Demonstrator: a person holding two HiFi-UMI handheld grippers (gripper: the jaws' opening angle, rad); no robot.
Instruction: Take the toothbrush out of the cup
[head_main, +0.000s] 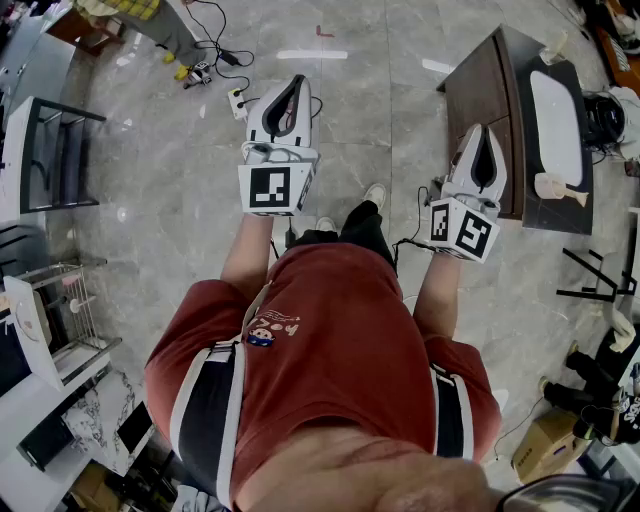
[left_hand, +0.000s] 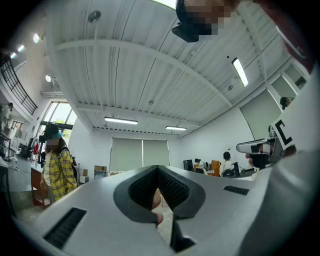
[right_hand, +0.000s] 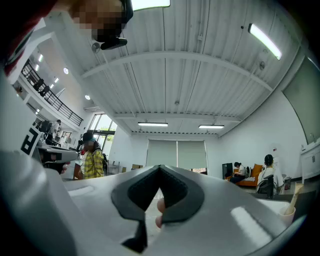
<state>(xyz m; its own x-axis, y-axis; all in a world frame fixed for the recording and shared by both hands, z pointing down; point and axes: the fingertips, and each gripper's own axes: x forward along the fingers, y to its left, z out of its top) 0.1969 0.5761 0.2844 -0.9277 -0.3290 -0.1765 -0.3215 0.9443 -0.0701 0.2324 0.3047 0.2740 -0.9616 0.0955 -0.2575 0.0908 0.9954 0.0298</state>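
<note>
A pale cup (head_main: 547, 186) with a toothbrush (head_main: 574, 193) sticking out of it stands on the near end of a dark table (head_main: 487, 110), right of both grippers. The right gripper view catches the cup (right_hand: 287, 213) and toothbrush (right_hand: 295, 193) low at its right edge. I hold my left gripper (head_main: 290, 90) and right gripper (head_main: 484, 137) out over the floor in front of my body, well short of the cup. Both point slightly upward. Each pair of jaws is shut with nothing between them, as the left gripper (left_hand: 157, 168) and right gripper (right_hand: 160, 167) show in their own views.
A white oval tray (head_main: 557, 120) lies on a black mat on the table. A power strip with cables (head_main: 237, 100) lies on the marble floor ahead. A metal rack (head_main: 50, 150) stands at the left. A person in a yellow plaid shirt (left_hand: 57, 172) stands far off; others sit at desks (right_hand: 267, 172).
</note>
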